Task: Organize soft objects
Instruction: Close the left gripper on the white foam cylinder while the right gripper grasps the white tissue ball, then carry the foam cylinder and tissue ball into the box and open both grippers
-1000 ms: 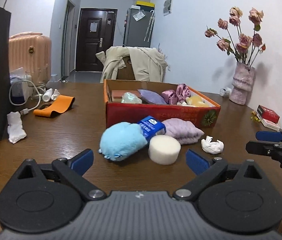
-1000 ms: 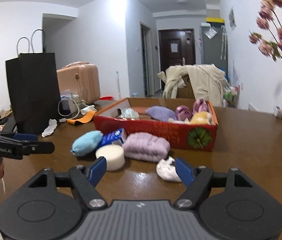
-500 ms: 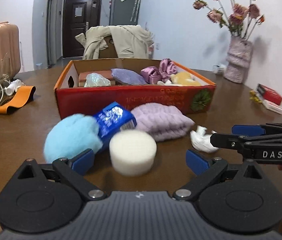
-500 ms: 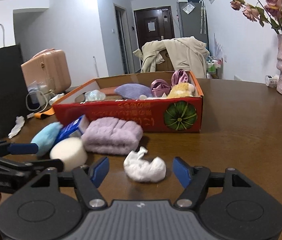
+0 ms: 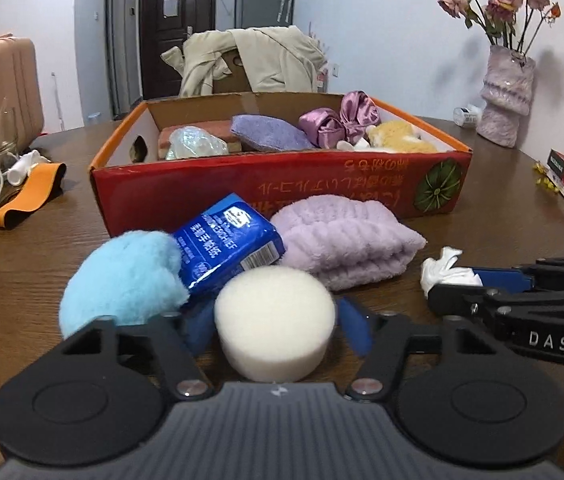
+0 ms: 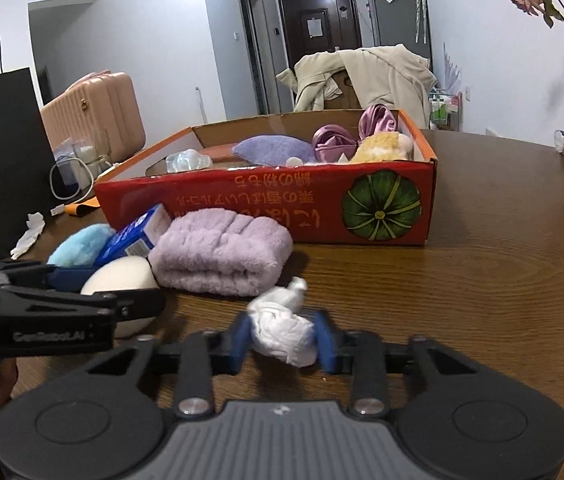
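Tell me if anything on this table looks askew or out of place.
The blue tissue pack sits tilted, propped on the light blue plush and leaning toward the purple towel. The printing on the red box reads upside down. Nothing looks spilled or damaged.

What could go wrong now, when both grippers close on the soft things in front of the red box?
1. The left gripper straddles the white sponge, which touches the blue tissue pack and the blue plush; lifting may drag or topple them.
2. The right gripper pinches only the crumpled white cloth; a loose fold could slip out.
3. The two grippers sit close together, so they might bump when moving to the red box.
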`<state>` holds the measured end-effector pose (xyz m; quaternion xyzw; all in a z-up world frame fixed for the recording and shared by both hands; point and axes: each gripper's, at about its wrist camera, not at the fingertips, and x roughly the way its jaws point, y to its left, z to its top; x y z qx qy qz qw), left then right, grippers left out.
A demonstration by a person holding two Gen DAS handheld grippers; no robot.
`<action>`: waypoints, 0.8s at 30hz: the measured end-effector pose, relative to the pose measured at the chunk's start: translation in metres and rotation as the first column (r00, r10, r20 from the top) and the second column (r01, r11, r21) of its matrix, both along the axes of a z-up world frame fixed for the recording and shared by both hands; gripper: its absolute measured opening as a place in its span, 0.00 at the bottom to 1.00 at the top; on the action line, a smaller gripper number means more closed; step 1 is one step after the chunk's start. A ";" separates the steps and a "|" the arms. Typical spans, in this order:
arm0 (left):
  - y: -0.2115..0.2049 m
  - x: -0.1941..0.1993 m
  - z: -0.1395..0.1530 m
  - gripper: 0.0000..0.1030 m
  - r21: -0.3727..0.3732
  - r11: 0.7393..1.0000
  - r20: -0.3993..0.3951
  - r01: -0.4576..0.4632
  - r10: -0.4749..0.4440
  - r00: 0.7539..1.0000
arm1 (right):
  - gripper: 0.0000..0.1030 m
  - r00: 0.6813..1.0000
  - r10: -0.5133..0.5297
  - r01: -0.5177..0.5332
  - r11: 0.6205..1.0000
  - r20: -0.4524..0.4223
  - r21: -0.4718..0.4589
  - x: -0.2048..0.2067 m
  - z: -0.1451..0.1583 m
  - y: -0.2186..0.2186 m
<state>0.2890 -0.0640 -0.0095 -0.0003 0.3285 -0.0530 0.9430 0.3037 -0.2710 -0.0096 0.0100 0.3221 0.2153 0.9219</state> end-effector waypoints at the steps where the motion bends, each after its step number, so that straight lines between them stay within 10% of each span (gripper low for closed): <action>1: 0.001 0.000 0.000 0.57 -0.007 1.000 -0.002 0.000 0.000 1.000 | 0.24 1.000 0.005 -0.005 1.000 -0.002 0.003 0.000 0.000 0.000; 24: 0.029 -0.067 0.039 0.55 -0.141 0.984 0.094 0.111 -0.098 0.991 | 0.18 0.996 0.026 -0.033 0.996 0.080 0.088 -0.059 0.047 0.001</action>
